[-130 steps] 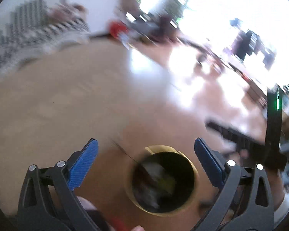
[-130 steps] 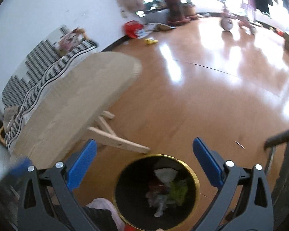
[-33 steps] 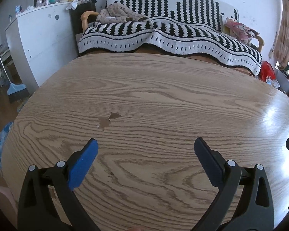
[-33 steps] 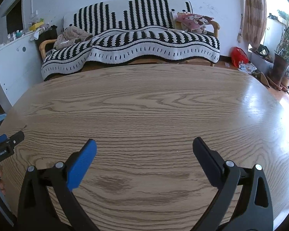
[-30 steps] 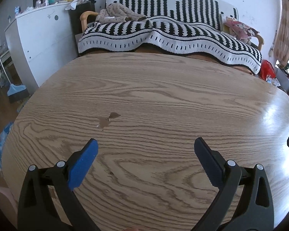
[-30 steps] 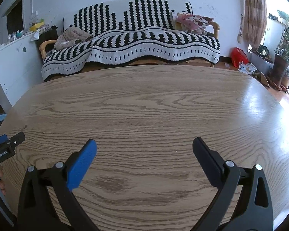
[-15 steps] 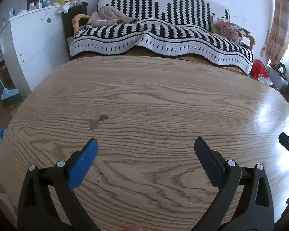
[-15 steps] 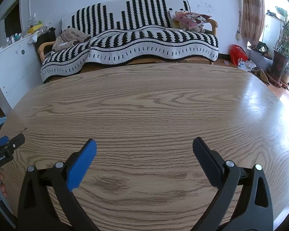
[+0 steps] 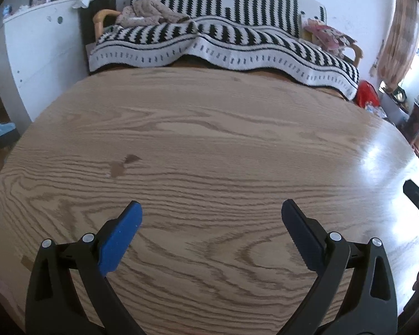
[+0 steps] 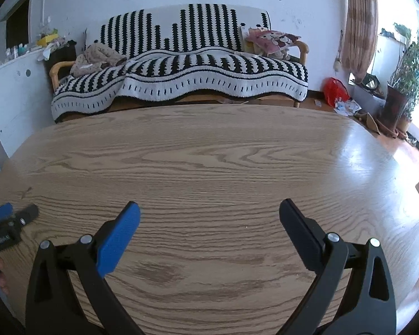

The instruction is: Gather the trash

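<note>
My left gripper [image 9: 211, 217] is open and empty, held low over the wooden table [image 9: 209, 145]. My right gripper [image 10: 209, 217] is open and empty over the same table [image 10: 209, 162]. No trash shows on the tabletop in either view. A small dark stain [image 9: 123, 164] marks the wood ahead of the left gripper. The right gripper's tip [image 9: 417, 195] shows at the right edge of the left wrist view. The left gripper's tip [image 10: 8, 220] shows at the left edge of the right wrist view. The bin is out of view.
A sofa with a black-and-white striped blanket [image 10: 181, 81] stands behind the table. A white cabinet [image 9: 33, 53] is at the left. A red bag [image 10: 335, 90] and scattered litter [image 10: 346, 107] lie on the floor at the right, near a potted plant [image 10: 402, 78].
Both grippers swung from above the bin on the floor back to the table. In the last second both views shifted slightly rightward and up. Both stay open.
</note>
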Action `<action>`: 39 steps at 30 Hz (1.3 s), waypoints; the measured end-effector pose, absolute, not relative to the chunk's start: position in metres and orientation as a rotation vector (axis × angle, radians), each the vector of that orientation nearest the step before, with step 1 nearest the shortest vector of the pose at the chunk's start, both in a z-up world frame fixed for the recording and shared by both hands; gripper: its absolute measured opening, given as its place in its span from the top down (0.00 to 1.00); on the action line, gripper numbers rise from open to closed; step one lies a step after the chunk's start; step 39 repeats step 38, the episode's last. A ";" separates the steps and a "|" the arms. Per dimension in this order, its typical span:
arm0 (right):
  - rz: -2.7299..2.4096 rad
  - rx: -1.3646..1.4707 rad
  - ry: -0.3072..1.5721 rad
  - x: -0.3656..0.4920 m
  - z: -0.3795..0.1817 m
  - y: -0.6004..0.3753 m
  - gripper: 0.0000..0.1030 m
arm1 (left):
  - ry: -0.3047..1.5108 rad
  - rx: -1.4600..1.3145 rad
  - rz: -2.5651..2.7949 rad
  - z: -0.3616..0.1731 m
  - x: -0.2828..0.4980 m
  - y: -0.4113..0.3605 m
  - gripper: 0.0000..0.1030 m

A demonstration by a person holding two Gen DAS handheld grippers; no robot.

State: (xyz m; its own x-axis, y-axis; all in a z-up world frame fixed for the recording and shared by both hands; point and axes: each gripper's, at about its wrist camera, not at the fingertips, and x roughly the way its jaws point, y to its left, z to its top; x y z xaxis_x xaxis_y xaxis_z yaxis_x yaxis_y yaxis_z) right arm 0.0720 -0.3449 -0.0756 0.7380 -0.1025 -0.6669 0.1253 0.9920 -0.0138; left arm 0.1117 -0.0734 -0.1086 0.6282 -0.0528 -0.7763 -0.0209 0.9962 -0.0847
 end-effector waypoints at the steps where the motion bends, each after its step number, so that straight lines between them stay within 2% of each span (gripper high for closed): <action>1: -0.123 0.048 0.739 0.073 -0.077 -0.347 0.06 | 0.895 -0.080 -0.018 -0.110 0.112 -0.074 0.06; 21: -0.109 0.023 0.785 0.079 -0.083 -0.342 0.06 | 0.887 -0.064 -0.029 -0.111 0.111 -0.070 0.06; 26: -0.104 0.006 0.787 0.080 -0.084 -0.339 0.06 | 0.833 -0.046 -0.052 -0.103 0.101 -0.077 0.06; 39: -0.132 -0.002 0.847 0.093 -0.096 -0.342 0.06 | 0.861 0.001 -0.086 -0.109 0.106 -0.098 0.06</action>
